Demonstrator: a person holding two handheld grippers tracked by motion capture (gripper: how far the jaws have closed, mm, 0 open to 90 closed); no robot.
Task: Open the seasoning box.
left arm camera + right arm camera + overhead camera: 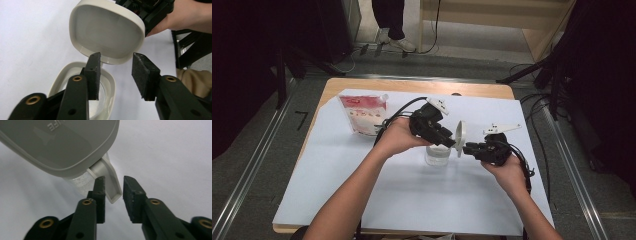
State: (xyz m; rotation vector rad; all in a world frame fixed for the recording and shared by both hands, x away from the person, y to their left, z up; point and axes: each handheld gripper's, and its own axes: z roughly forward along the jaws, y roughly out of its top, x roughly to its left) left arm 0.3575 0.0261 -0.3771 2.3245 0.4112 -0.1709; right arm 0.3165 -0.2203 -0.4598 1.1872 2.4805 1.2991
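So my left gripper [451, 142] is right over the jar [437, 155], which sits about mid-table on the sheet [412, 200], and my right gripper [468, 148] is just to the right of it at the lid [459, 138], which stands on edge between the two grippers, above the jar's right side. In the right gripper view the lid's tab [110, 185] sits between my jaws. The pouch [363, 114] stands behind and left of the jar, well apart.

We see bare forearms and two black grippers, left gripper [447, 141] and right gripper [466, 148], each with brass-ringed screws, rough dark pads [93, 75], a trailing black cable and a white three-cornered top plate.
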